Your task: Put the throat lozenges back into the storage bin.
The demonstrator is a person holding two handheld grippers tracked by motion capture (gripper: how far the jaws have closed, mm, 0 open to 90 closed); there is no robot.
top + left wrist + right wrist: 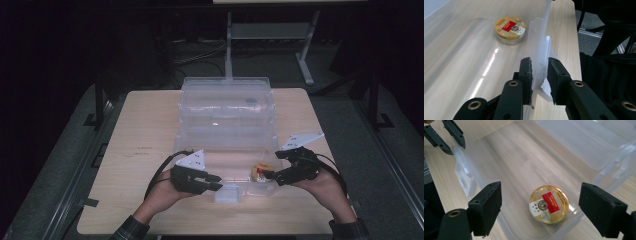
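Tin [549, 204]: round gold tin w/ red label, lying flat on floor of clear plastic box [200, 165], near box's front wall, toward person's right.
Box: sitting mid-table [145, 130], lid [226, 100] standing open at the far side.
Front latch [541, 50]: clear flap on box's front wall, sticking up beside left gripper.
Left gripper [539, 75]: clamping on box's front wall; pads pressing the clear plastic from both sides. Tin lying well apart from it, inside box.
Right gripper [540, 212]: jaws standing wide apart, hovering over box's front-right corner; tin lying between them but below, not touching the pads.
In the way: box wall running between right gripper's near jaw & tin.
Hard to read: tin's small print; high view showing tin as a blur.
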